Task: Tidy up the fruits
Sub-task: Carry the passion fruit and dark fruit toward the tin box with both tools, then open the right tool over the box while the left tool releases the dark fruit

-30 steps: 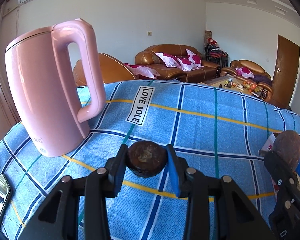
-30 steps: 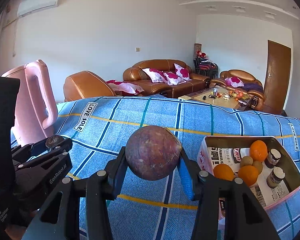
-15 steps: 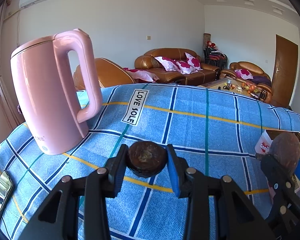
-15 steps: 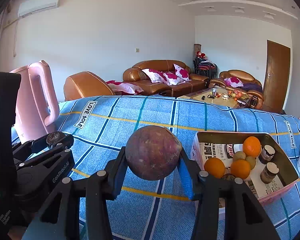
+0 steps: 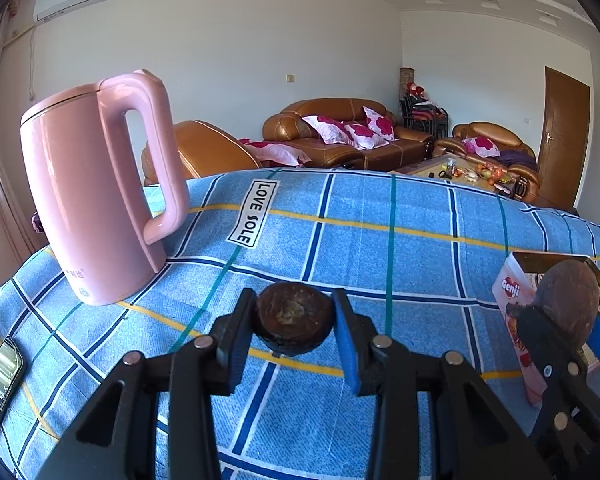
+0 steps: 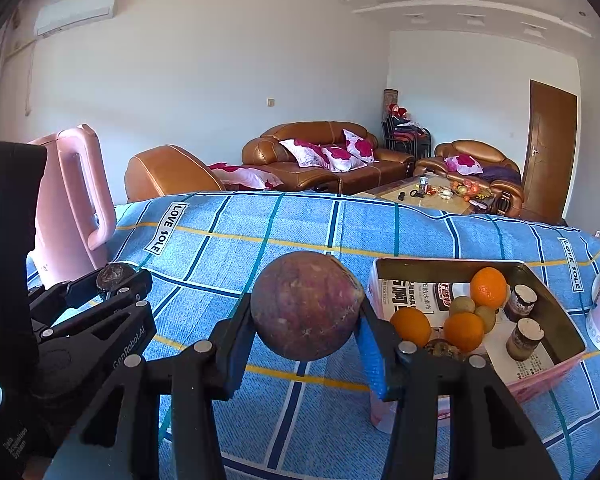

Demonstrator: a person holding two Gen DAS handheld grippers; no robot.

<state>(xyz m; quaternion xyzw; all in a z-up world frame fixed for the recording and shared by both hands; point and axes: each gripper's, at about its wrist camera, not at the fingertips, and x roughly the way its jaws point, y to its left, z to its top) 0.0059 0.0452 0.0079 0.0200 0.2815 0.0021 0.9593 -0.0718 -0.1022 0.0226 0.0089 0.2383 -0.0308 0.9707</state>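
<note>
Right wrist, box [image 6: 556, 296], oranges [image 6: 488, 287], jars [image 6: 520, 298]

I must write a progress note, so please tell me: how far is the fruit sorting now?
Done: three oranges and some small green fruits already lie in the box, beside two small jars. In hand: the left gripper holds a small dark fruit, and the right gripper holds a large reddish fruit, both above the blue cloth. Left: to put these two in the box.
</note>
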